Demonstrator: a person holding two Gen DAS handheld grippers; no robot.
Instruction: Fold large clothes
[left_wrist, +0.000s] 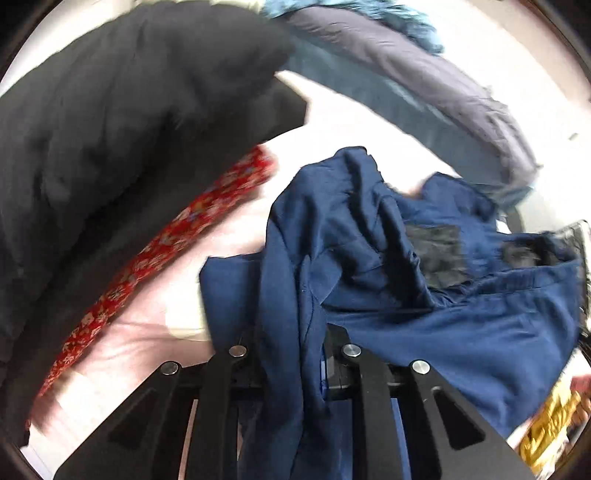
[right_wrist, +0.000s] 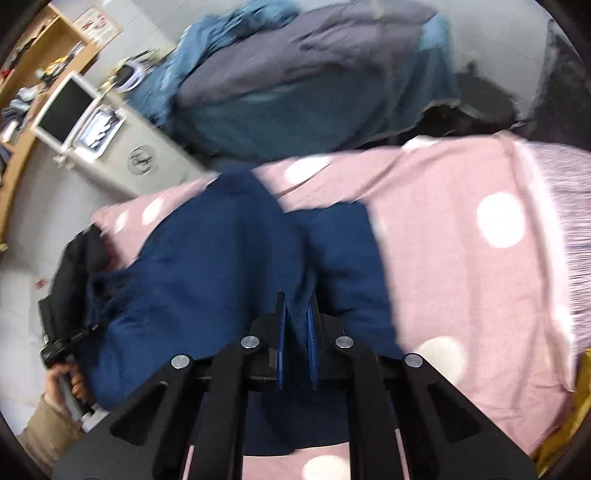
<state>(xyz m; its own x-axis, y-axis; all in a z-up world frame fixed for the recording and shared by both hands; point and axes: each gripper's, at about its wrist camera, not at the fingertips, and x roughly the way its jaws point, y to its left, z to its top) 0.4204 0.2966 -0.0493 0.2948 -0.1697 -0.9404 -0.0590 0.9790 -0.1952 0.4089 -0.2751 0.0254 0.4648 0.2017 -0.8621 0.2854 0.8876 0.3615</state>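
Note:
A navy blue garment (left_wrist: 424, 295) hangs bunched in front of my left gripper (left_wrist: 291, 354), whose jaws are shut on a fold of it; the cloth drapes over and hides the fingertips. In the right wrist view the same navy garment (right_wrist: 207, 266) lies spread over a pink bedsheet with white dots (right_wrist: 461, 258). My right gripper (right_wrist: 297, 314) is shut on a ridge of the navy cloth, pinched between its blue pads (right_wrist: 281, 325). The left gripper (right_wrist: 62, 347) shows at the far left, held by a hand.
A black garment (left_wrist: 110, 147) and a red floral cloth (left_wrist: 166, 243) lie to the left. A grey and teal duvet (right_wrist: 314, 81) is heaped beyond the bed. A white cabinet with a screen (right_wrist: 92, 122) and wooden shelves (right_wrist: 33, 55) stand at left.

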